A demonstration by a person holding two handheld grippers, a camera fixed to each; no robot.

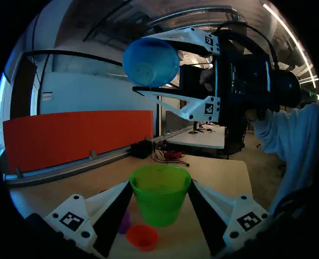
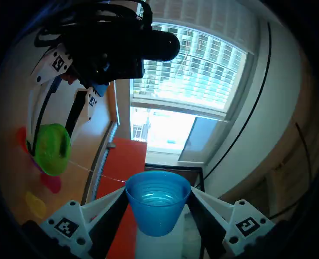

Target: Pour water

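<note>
A green cup (image 1: 159, 198) stands upright between the fingers of my left gripper (image 1: 159, 185), which is shut on it just above the wooden table (image 1: 220, 172). High above it, my right gripper (image 1: 148, 64) is shut on a blue cup (image 1: 151, 61), tipped on its side with its mouth toward the camera. In the right gripper view the blue cup (image 2: 158, 207) sits in my right gripper (image 2: 158, 194) and the room looks rotated. Below and to the left there, the left gripper (image 2: 51, 140) holds the green cup (image 2: 51, 150). I cannot tell whether the blue cup holds water.
A small orange cup (image 1: 142, 236) and a purple one (image 1: 124, 222) lie on the table under the green cup. An orange-red partition (image 1: 73, 134) and cables (image 1: 172, 155) line the table's far edge. A person's sleeve (image 1: 293, 138) reaches in from the right. A bright window (image 2: 189, 73) faces the right gripper.
</note>
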